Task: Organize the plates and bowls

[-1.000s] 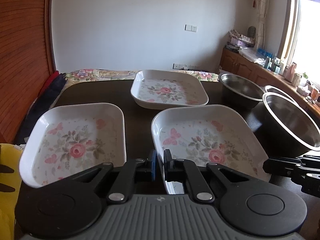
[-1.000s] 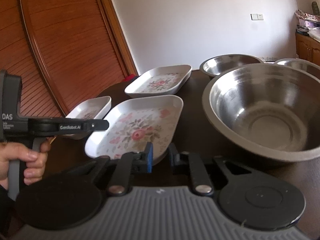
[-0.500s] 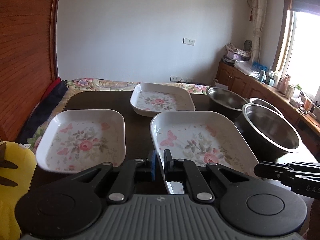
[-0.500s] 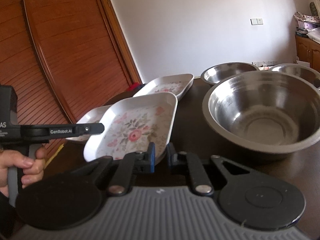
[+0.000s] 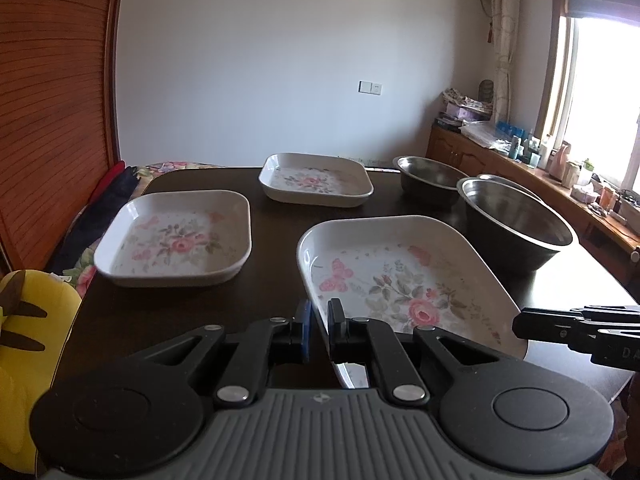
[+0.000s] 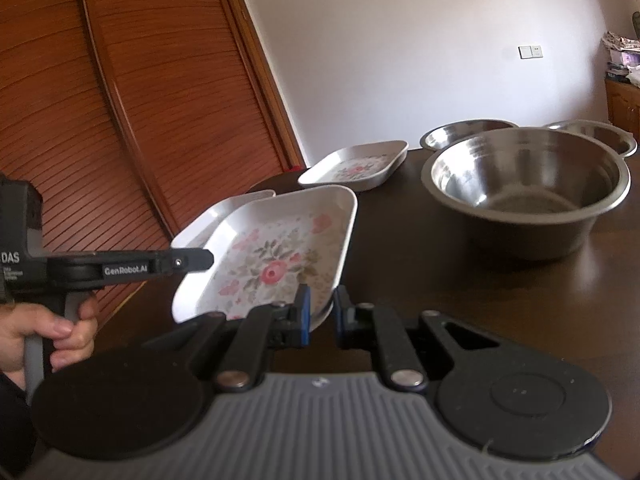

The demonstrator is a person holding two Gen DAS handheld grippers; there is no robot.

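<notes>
Both grippers grip one white floral plate, held tilted above the dark table. My left gripper is shut on its near left rim. My right gripper is shut on the near right corner of the same plate. A second floral plate lies to the left, and a third sits farther back. Three steel bowls stand on the right: a large one and two smaller ones behind it. The held plate partly hides the left plate.
A yellow plush toy sits off the table's left edge. A slatted wooden door fills the left side. A cluttered sideboard runs under the window on the right. A person's hand holds the left gripper's handle.
Both grippers have drawn back toward the near table edge with the plate between them. The other plates and the bowls now look farther away, and the held plate tilts up more.
</notes>
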